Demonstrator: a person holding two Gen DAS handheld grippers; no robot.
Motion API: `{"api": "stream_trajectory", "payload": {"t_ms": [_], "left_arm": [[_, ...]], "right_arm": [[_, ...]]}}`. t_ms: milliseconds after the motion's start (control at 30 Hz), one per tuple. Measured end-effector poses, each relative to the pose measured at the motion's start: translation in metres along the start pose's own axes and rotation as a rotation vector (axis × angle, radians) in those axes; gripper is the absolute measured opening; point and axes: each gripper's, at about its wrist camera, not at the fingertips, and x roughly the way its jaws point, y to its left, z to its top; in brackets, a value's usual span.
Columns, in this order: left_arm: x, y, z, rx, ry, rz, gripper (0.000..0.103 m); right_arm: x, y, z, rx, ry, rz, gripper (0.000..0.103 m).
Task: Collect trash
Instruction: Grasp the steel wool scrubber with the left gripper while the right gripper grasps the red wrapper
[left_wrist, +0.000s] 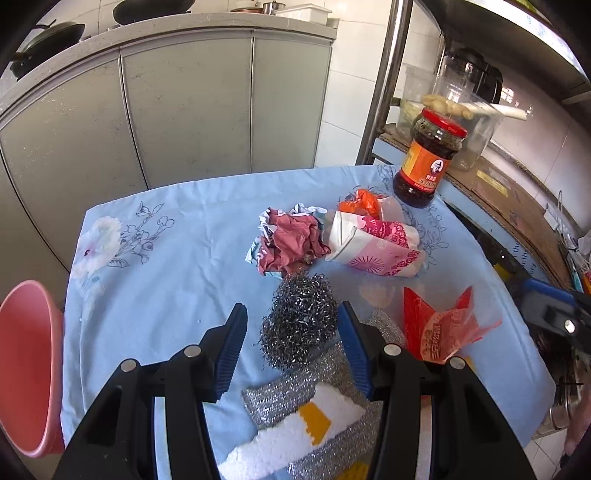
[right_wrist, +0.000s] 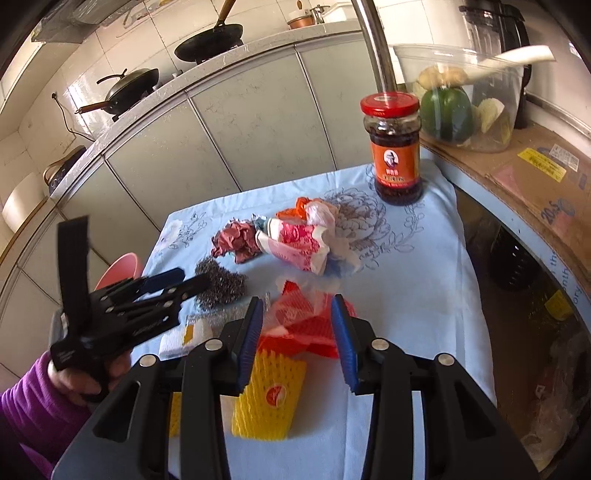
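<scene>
Trash lies uncollected in a loose cluster on the blue floral tablecloth (left_wrist: 155, 266): a crumpled maroon paper wad (left_wrist: 291, 240), just beside it a pink-and-white printed wrapper (left_wrist: 373, 243) with an orange scrap (left_wrist: 360, 203) behind, and nearer the camera a red plastic wrapper (left_wrist: 439, 325) and a yellow foam fruit net (right_wrist: 271, 395). Steel wool ball (left_wrist: 301, 317), silver scouring pad (left_wrist: 317, 380) and a white foam piece (left_wrist: 295, 439) sit among them; whether these count as trash is a judgement call. Left gripper (left_wrist: 291, 332) hangs with jaws wide apart either side of the steel wool, the right pad close to it, no squeeze evident, holding nothing. Right gripper (right_wrist: 297, 332) stands about half open, jaws straddling the red wrapper from above, pads not pressing. A pink basin (left_wrist: 29, 369) waits off the table's left edge, likely the receptacle, nothing seen in it. Task looks barely begun; every piece is left to gather. Sauce jar (right_wrist: 397, 147), red lid, orange label with a portrait and Chinese characters too small to read. Cardboard on the shelf (right_wrist: 532, 177) shows a yellow sticker and "20.5"; the net's red round logo is illegible.
</scene>
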Motion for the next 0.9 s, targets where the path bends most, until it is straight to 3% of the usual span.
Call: {"api": "stream_trajectory", "payload": {"t_ms": [100,167,200,233,300,400,567,800,833,900], "left_arm": [[0.007,-0.002,0.001,0.012,0.005,0.027,0.050],[0.009,-0.004,0.000,0.033,0.000,0.039,0.040],[0.009,-0.006,-0.001,0.041,-0.006,0.039,0.024],[0.007,-0.006,-0.001,0.049,-0.017,0.047,0.018],[0.003,-0.006,-0.002,0.046,-0.029,0.039,0.014],[-0.007,-0.001,-0.005,0.021,-0.048,0.022,0.013],[-0.030,0.009,-0.013,0.005,-0.087,0.029,0.013],[-0.052,0.030,-0.024,-0.043,-0.120,0.005,0.013],[-0.055,0.033,-0.025,-0.047,-0.122,0.002,0.013],[-0.058,0.037,-0.028,-0.052,-0.127,-0.004,0.013]], "right_arm": [[-0.005,-0.003,-0.010,0.035,0.023,0.019,0.052],[-0.004,-0.005,-0.016,0.080,0.055,0.056,0.053],[-0.001,-0.006,-0.018,0.100,0.069,0.075,0.053],[0.002,-0.006,-0.019,0.120,0.087,0.101,0.053],[0.013,-0.003,-0.021,0.148,0.125,0.138,0.053],[0.030,0.003,-0.020,0.185,0.163,0.154,0.053],[0.056,0.004,-0.007,0.285,0.198,0.095,0.053],[0.072,-0.003,0.002,0.387,0.179,-0.016,0.052],[0.072,-0.003,0.000,0.384,0.169,-0.040,0.050],[0.074,-0.005,-0.003,0.387,0.168,-0.057,0.022]]}}
